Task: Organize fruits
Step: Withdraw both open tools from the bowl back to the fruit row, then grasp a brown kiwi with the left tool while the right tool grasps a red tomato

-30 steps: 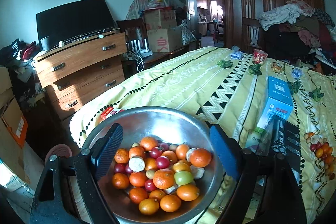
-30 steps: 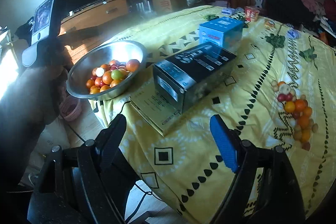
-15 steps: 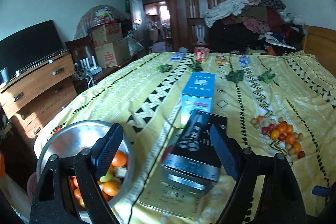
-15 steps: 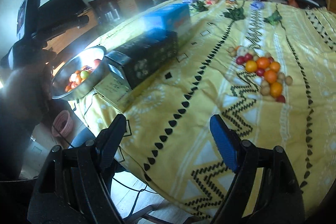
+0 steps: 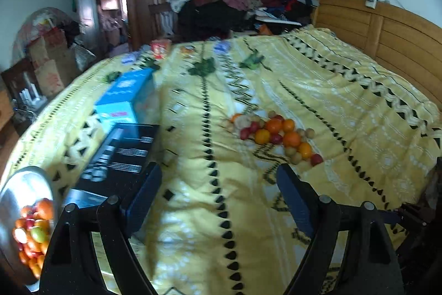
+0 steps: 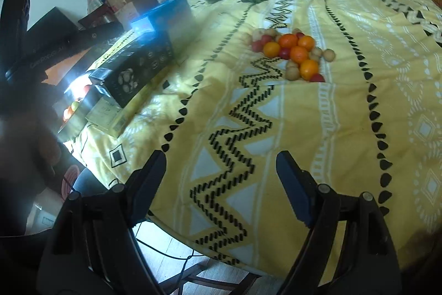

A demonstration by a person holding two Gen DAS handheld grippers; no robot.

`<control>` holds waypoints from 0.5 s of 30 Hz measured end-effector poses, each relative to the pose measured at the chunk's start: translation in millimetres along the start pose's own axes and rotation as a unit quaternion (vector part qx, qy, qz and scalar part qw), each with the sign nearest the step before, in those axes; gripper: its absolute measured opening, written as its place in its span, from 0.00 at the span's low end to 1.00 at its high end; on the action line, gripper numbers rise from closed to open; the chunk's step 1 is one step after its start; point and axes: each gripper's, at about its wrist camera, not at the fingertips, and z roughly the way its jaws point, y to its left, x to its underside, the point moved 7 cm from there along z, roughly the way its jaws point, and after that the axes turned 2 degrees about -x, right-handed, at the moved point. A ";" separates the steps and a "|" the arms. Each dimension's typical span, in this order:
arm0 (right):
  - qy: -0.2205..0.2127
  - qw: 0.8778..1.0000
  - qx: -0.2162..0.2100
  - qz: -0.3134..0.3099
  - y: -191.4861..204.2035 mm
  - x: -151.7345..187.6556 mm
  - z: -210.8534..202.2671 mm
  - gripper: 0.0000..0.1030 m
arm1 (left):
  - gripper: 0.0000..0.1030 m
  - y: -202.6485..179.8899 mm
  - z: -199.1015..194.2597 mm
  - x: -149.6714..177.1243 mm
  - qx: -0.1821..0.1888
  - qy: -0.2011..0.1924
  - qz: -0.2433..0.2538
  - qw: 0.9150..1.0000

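While your left hand-held gripper (image 5: 218, 195) hangs over the yellow patterned bedspread (image 5: 345, 107) with its jaws spread wide and nothing between them, your right hand-held gripper (image 6: 221, 179) is likewise apart and empty above the bed's near edge. Ahead of both lies the loose pile of fruit (image 5: 276, 134) on the bedspread. Off to your left, beyond the black box (image 5: 121, 154) and blue box (image 5: 124, 98), sits the steel bowl (image 5: 19, 190) of fruit.
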 end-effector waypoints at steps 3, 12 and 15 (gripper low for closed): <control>-0.011 1.000 0.006 0.014 -12.5 -4.3 -5.0 0.80 | 0.74 -18.5 25.7 4.1 0.059 0.026 0.003 0.998; -0.014 0.998 0.025 0.052 -52.8 -10.3 -12.1 0.80 | 0.42 -89.1 151.8 15.8 0.210 0.131 0.017 0.969; -0.012 0.997 0.032 0.063 -65.8 -14.6 -12.0 0.80 | 0.32 -113.2 186.3 23.0 0.245 0.159 0.026 0.956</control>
